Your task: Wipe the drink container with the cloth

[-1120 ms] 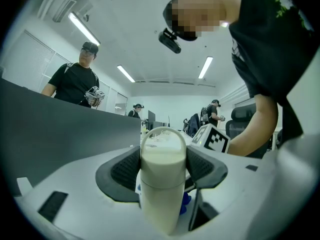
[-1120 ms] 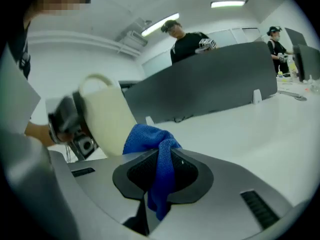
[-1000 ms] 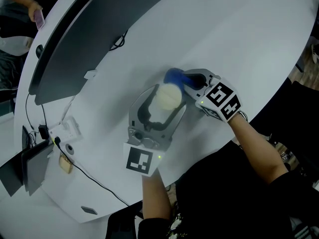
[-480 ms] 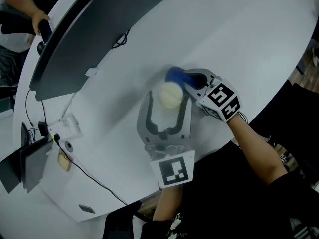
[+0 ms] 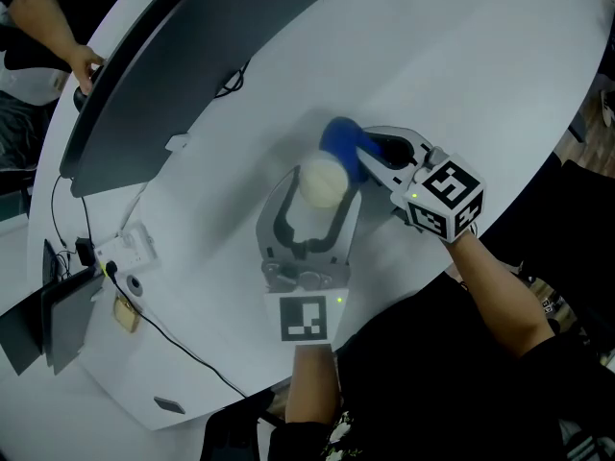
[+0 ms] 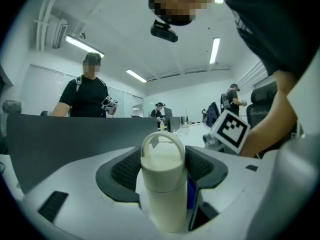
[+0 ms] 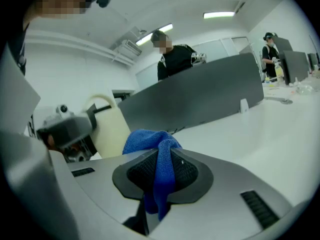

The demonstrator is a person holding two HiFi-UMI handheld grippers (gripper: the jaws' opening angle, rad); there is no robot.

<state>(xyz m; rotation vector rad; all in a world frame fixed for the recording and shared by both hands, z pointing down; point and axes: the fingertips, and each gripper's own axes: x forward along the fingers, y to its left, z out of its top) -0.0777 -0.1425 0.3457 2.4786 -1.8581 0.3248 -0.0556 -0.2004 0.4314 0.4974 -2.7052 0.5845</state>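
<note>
Over the table (image 5: 480, 75), left tongs (image 6: 162, 165) snug around bottle (image 6: 161, 184), right tongs (image 7: 161, 173) tight on cloth (image 7: 149, 141)

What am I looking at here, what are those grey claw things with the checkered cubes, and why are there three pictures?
There is no robot here. A person holds a grasping tool in each hand, each with two fingers and a marker cube. The head view looks down from a camera on the person's head. The other two views come from cameras riding on the tools, looking along their fingers. The left gripper has its fingers closed on a cream drink container, held upright. The right gripper pinches a blue cloth right beside the container; I can't tell whether they touch. The surface is a white table with a grey divider panel along it.
</note>
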